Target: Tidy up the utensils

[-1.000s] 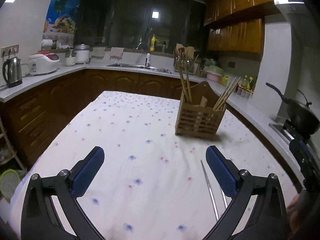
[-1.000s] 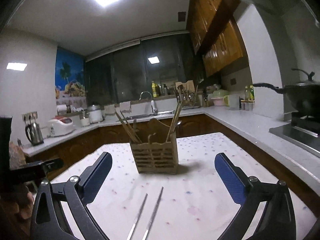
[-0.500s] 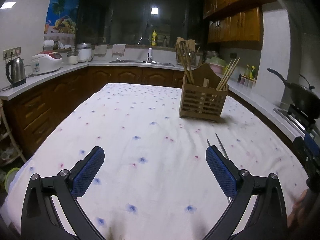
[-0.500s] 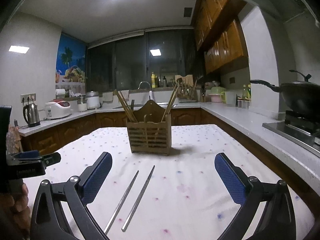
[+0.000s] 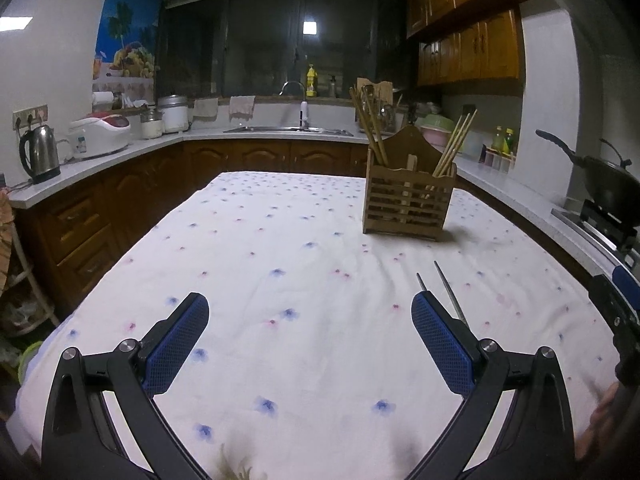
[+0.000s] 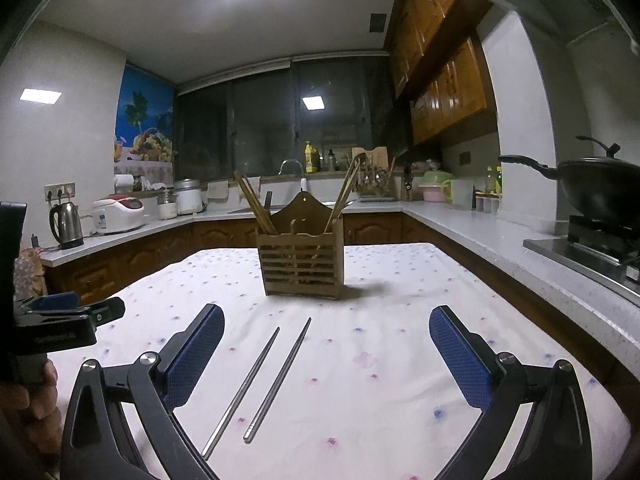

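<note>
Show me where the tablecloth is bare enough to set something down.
Bare cloth runs left of the wooden holder toward the table's left edge, and ahead of the left gripper. It is crowded on the right: two metal chopsticks lie before the holder, between the right gripper's fingers.

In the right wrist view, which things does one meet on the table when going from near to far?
right gripper → metal chopsticks lying on the tablecloth → wooden utensil holder with wooden chopsticks standing in it.
</note>
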`<action>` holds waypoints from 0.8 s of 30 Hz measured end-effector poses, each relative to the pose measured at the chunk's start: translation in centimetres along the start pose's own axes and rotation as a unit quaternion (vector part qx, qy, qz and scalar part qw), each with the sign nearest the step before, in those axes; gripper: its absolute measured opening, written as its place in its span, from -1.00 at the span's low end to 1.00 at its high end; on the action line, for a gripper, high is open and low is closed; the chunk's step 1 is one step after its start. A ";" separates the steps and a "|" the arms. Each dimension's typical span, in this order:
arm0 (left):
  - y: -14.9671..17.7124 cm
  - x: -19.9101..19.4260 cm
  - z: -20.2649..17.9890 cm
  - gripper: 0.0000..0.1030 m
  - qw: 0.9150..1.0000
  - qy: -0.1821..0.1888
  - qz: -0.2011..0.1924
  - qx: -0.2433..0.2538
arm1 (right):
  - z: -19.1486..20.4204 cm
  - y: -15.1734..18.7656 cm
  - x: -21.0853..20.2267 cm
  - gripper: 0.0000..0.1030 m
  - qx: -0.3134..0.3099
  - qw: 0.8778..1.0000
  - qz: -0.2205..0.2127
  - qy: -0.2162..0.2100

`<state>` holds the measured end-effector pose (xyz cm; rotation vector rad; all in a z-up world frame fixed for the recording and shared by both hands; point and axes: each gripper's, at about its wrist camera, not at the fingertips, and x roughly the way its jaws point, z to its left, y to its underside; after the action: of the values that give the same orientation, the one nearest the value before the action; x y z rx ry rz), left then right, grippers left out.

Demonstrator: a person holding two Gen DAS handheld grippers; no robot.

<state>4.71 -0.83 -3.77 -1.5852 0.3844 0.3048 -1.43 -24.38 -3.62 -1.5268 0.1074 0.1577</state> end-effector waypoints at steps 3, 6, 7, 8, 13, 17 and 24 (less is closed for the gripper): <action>0.1 -0.2 -0.2 1.00 1.000 -0.007 -0.007 0.007 | 0.1 0.2 0.0 1.00 -0.002 1.000 0.000 -0.001; 0.3 -0.4 -0.4 1.00 1.000 -0.012 -0.013 0.014 | 0.1 0.3 0.0 1.00 0.000 1.000 0.000 -0.001; 0.3 -0.4 -0.5 1.00 1.000 -0.014 -0.015 0.015 | 0.1 0.3 0.0 1.00 0.000 1.000 0.000 -0.001; 0.4 -0.5 -0.5 1.00 1.000 -0.015 -0.017 0.017 | 0.1 0.3 0.0 1.00 0.001 1.000 0.000 -0.001; 0.6 -0.5 -0.8 1.00 0.999 -0.022 -0.021 0.027 | 0.0 0.6 0.2 1.00 0.004 1.000 0.002 0.001; 0.6 -0.5 -0.9 1.00 0.999 -0.024 -0.023 0.030 | -0.1 0.9 0.2 1.00 0.009 1.000 0.002 -0.001; 0.6 -0.5 -1.0 1.00 0.999 -0.027 -0.024 0.032 | -0.1 1.0 0.2 1.00 0.009 1.000 0.001 0.000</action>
<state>4.00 -1.78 -4.08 -1.5175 0.3125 0.2950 -1.40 -24.43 -4.65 -1.5095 0.1097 0.1581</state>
